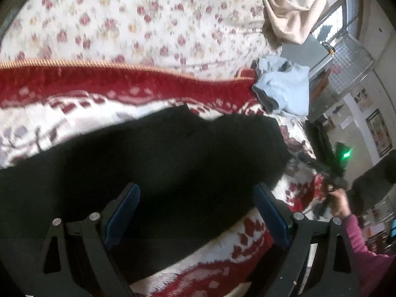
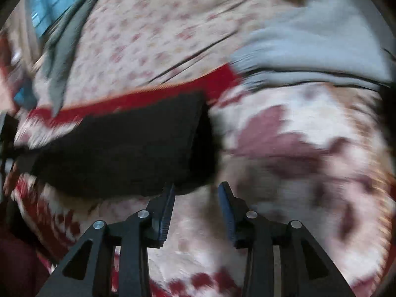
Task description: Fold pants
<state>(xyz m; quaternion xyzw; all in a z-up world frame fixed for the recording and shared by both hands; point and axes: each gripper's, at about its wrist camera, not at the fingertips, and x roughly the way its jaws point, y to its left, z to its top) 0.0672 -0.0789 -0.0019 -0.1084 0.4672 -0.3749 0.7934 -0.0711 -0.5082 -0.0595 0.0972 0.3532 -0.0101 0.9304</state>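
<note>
The black pants [image 1: 160, 160] lie folded in a wide band across the red and white blanket [image 1: 111, 84]. My left gripper [image 1: 196, 188] hovers over their near part, its blue pads far apart and touching nothing. In the blurred right wrist view the pants [image 2: 123, 148] lie to the left and ahead. My right gripper [image 2: 197, 186] is open just short of their right corner, with only blanket [image 2: 297, 128] showing between its fingers. In the left wrist view, a hand [image 1: 340, 201] in a pink sleeve holds a dark tool at the right edge.
A crumpled light blue garment [image 1: 284, 86] [image 2: 309, 42] lies on the blanket beyond the pants' right end. A floral sheet [image 1: 123, 24] covers the bed behind. A beige curtain [image 1: 292, 7] hangs at the far right, beside a window and furniture.
</note>
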